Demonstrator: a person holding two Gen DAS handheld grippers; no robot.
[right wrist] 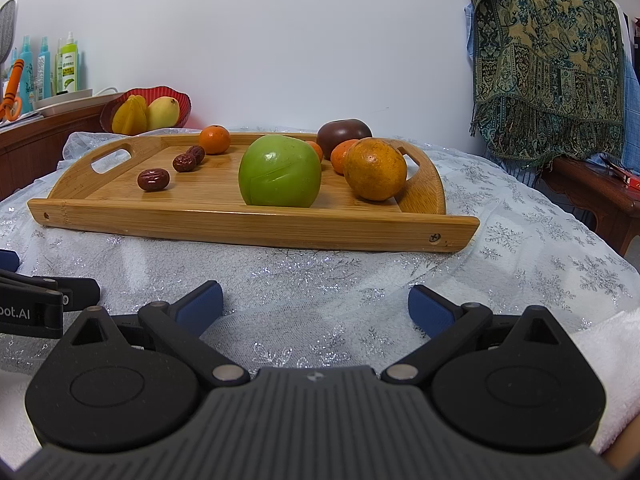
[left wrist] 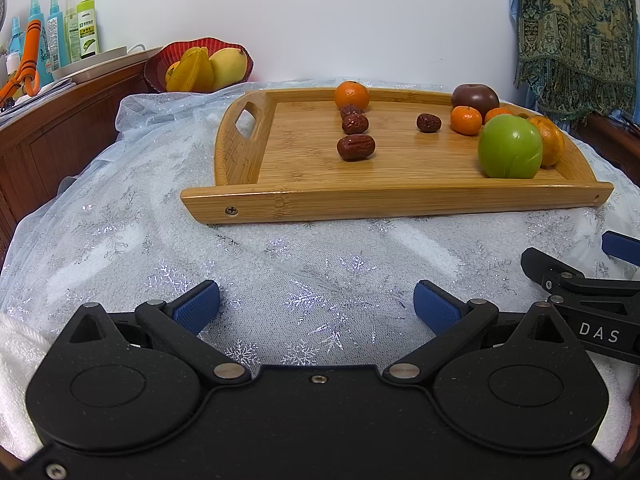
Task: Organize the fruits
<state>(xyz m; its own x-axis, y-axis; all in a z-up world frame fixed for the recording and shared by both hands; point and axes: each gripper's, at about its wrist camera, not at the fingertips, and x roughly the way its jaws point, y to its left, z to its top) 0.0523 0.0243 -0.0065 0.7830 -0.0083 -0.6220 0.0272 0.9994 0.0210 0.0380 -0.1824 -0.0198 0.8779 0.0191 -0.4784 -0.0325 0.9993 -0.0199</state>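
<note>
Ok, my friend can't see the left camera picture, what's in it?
A wooden tray on a sparkly white cloth holds a green apple, oranges, a dark purple fruit and four red dates. The open left gripper waits in front, empty.

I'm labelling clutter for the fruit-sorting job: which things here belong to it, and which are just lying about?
Belongs: wooden bamboo tray, green apple, dark purple round fruit, orange mandarins, wrinkled red dates.

Lying about: red fruit bowl, spray bottles, patterned shawl.

Even, bright indoor light; soft shadows under fruit; sharp focus; strong fisheye curvature, dark vignetted corners.
</note>
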